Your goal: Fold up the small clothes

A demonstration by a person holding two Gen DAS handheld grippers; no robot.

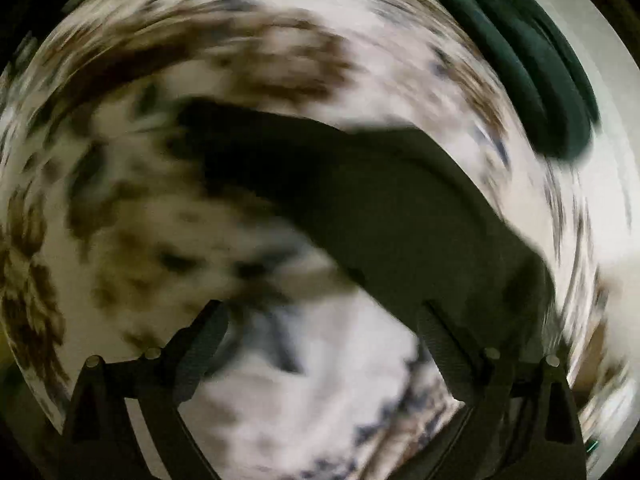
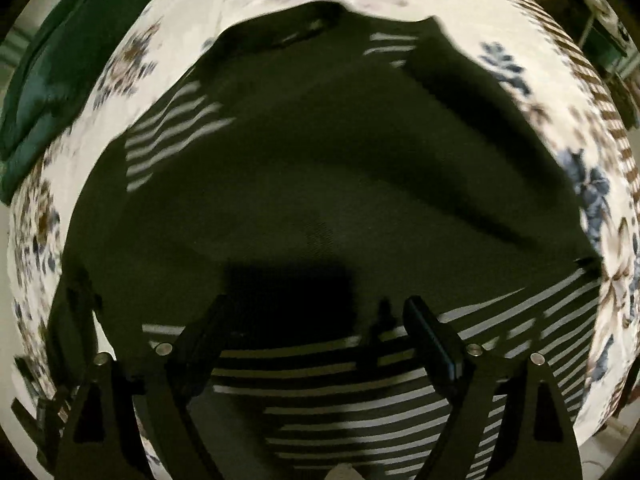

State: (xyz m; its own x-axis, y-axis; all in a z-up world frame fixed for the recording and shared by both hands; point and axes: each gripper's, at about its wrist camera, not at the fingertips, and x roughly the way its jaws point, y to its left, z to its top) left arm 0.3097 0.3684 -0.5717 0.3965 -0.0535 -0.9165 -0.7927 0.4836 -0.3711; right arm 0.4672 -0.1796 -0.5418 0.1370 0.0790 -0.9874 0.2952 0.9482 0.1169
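A dark garment (image 2: 320,168) with black-and-white striped parts (image 2: 360,380) lies spread on a floral sheet (image 2: 168,48). My right gripper (image 2: 316,312) hangs over its near striped end, pointing down. Its jaws are wide apart with nothing pinched between them. The left wrist view is heavily blurred. There the same dark garment (image 1: 380,208) runs across the middle and right of the floral sheet (image 1: 140,208). My left gripper (image 1: 322,312) is open above the bare sheet beside the garment's edge, and its right finger (image 1: 444,344) overlaps the dark cloth in the picture.
A dark green folded cloth or cushion (image 1: 540,60) lies at the sheet's edge, and is the same dark green piece (image 2: 52,64) at the upper left of the right wrist view. The sheet's brown striped border (image 2: 600,112) marks its right edge, with furniture beyond.
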